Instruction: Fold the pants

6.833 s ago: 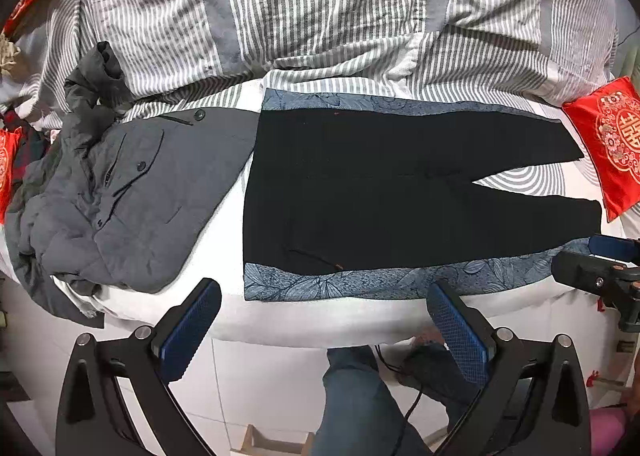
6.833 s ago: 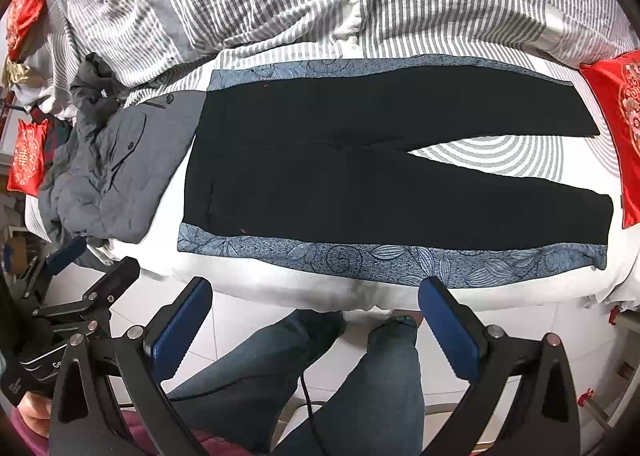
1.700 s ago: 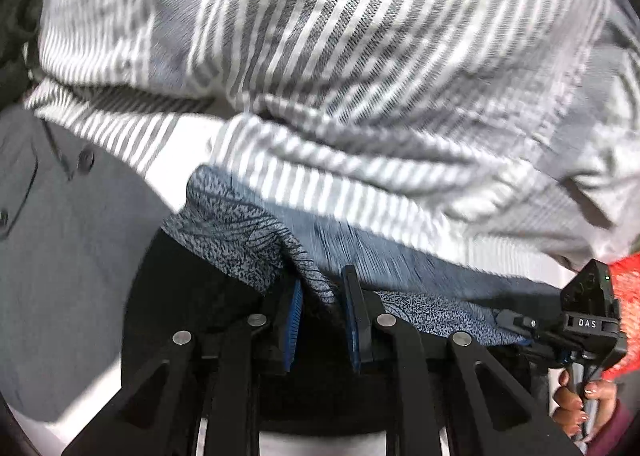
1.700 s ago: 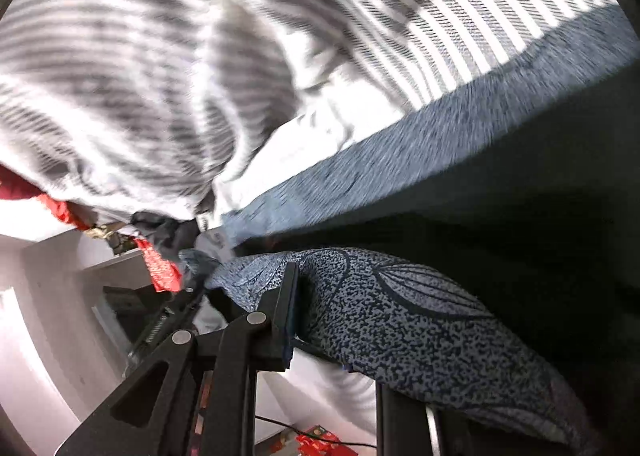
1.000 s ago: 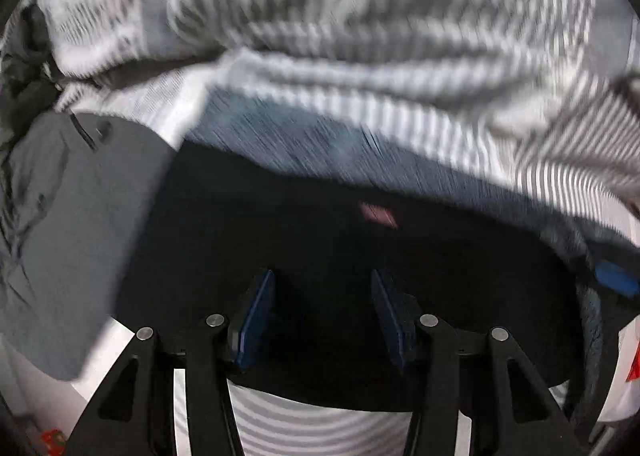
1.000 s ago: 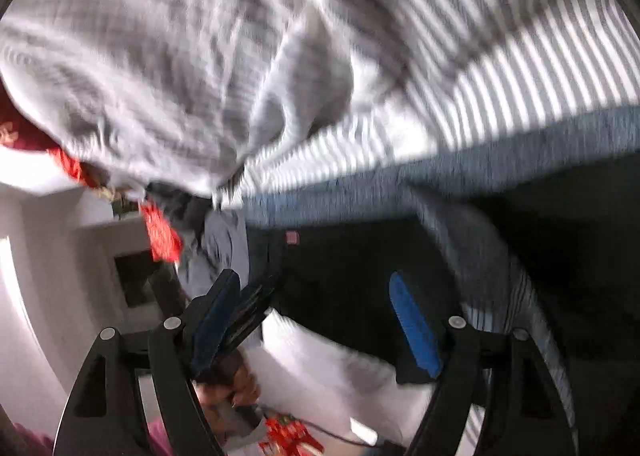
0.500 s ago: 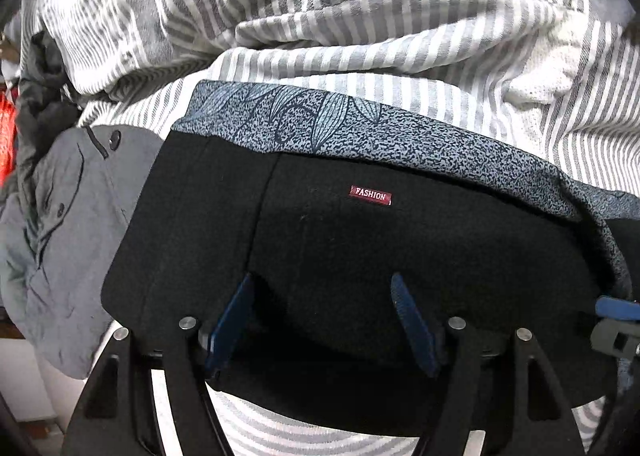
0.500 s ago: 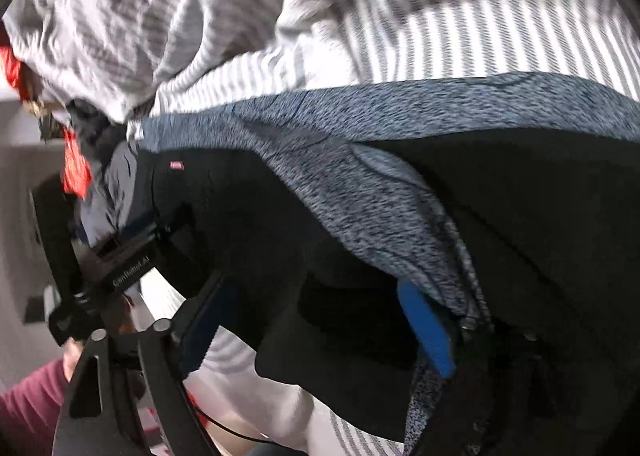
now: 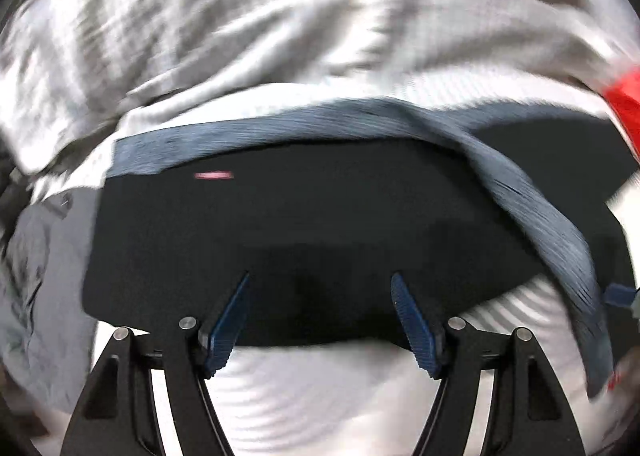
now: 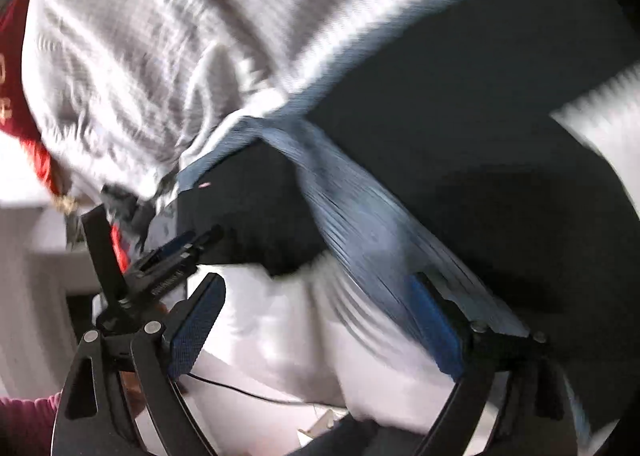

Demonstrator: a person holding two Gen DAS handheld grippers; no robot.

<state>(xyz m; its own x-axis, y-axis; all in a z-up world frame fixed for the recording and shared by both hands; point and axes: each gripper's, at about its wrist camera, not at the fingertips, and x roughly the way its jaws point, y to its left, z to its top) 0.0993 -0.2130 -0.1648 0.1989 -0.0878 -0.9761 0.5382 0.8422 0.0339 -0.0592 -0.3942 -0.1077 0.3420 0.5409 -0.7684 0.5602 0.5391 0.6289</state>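
The black pants (image 9: 320,224) with blue-grey patterned side bands lie on the bed, folded lengthwise so one leg covers the other. A patterned band (image 9: 532,208) runs diagonally across them at the right. My left gripper (image 9: 320,316) is open and empty, just over the near edge of the pants. In the right wrist view the pants (image 10: 480,160) fill the right side, with the band (image 10: 360,228) crossing them. My right gripper (image 10: 316,320) is open and empty above the white sheet, its right finger beside the band. The left gripper (image 10: 180,252) shows there at the left. Both views are blurred.
A grey and white striped duvet (image 9: 280,16) is bunched behind the pants. A grey jacket (image 9: 36,296) lies at the left. A red cushion (image 9: 624,108) sits at the far right, another (image 10: 16,76) at the left. The white sheet (image 9: 320,396) lies under the grippers.
Both grippers let go of the folded-over pants edge and opened. They have pulled back toward the near edge of the bed, and both jaws have spread wider in the last half second.
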